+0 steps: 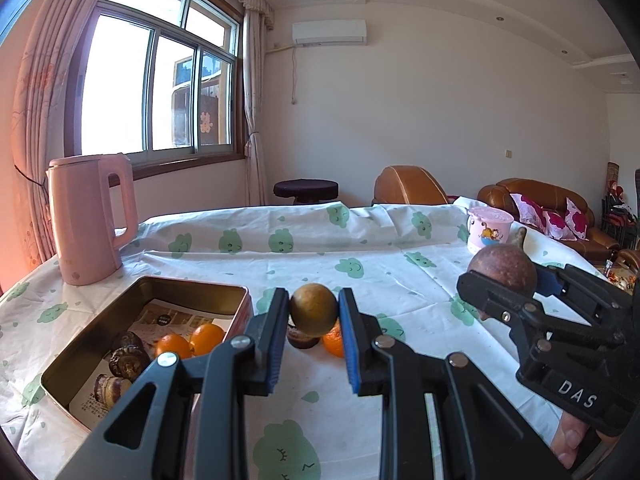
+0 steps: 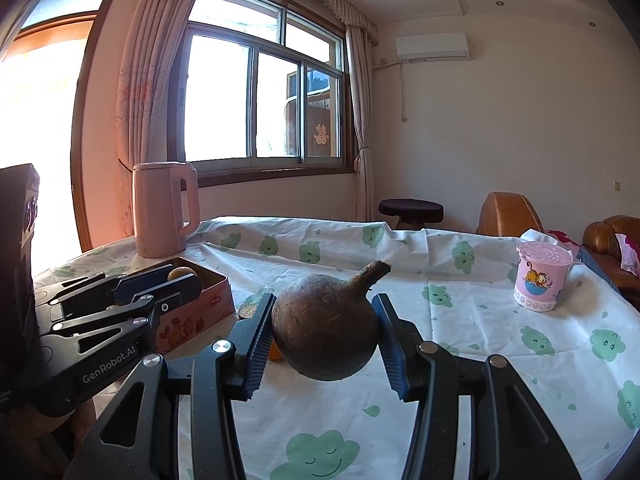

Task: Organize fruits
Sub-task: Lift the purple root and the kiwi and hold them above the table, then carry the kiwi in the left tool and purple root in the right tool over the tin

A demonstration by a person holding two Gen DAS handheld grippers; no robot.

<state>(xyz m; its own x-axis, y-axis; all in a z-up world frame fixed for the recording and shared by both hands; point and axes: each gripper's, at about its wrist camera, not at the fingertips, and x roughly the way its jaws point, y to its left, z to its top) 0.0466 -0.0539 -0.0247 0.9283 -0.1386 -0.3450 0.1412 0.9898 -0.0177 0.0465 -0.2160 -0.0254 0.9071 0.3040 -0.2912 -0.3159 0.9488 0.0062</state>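
My left gripper [image 1: 314, 312] is shut on a small round olive-brown fruit [image 1: 313, 309], held above the table just right of the open metal tin [image 1: 192, 292]. The tin holds two oranges [image 1: 190, 342] and several dark brown fruits [image 1: 124, 356]. An orange [image 1: 334, 340] and a dark fruit [image 1: 302, 338] lie on the cloth below the held fruit. My right gripper [image 2: 326, 328] is shut on a large brown round fruit with a stem [image 2: 326, 324], held above the table; it also shows in the left wrist view [image 1: 502, 274].
A pink kettle [image 1: 90, 220] stands at the table's back left behind the tin. A pink cartoon cup [image 2: 540, 280] stands at the right. The white cloth with green clouds [image 2: 480, 340] covers the table. A stool and brown sofas stand beyond.
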